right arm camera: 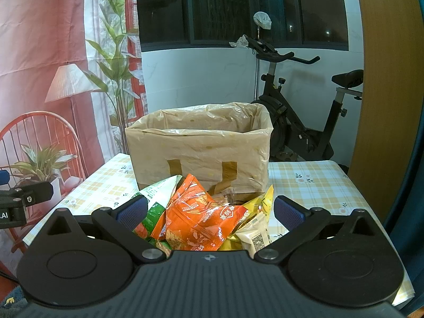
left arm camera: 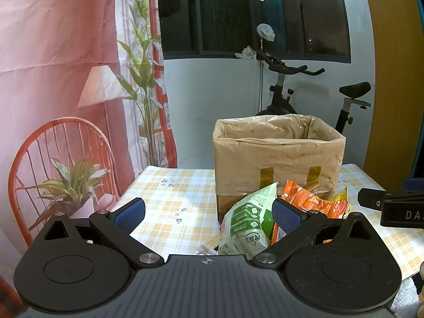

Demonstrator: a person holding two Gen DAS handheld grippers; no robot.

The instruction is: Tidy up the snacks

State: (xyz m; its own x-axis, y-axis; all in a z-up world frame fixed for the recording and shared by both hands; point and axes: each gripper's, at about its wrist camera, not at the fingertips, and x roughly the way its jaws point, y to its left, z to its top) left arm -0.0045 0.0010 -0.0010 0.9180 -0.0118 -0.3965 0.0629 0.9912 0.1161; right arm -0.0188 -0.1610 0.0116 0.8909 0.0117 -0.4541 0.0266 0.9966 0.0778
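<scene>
A pile of snack packets lies on the checked tablecloth in front of a cardboard box (left arm camera: 278, 156) (right arm camera: 198, 148) lined with a plastic bag. The pile holds a green and white packet (left arm camera: 246, 225) (right arm camera: 159, 188), orange packets (left arm camera: 310, 201) (right arm camera: 201, 212), a yellow packet (right arm camera: 262, 204) and a small cream one (right arm camera: 255, 234). My left gripper (left arm camera: 209, 214) is open, hovering left of the pile with its right finger over the green packet. My right gripper (right arm camera: 210, 212) is open above the orange packets, holding nothing. The inside of the box is hidden.
The table (right arm camera: 312, 185) has bare cloth on both sides of the box. Behind it stand an exercise bike (right arm camera: 296, 122), a white wall with dark windows, and a printed backdrop (left arm camera: 66, 79) on the left. A wooden panel (right arm camera: 387, 79) rises at the right.
</scene>
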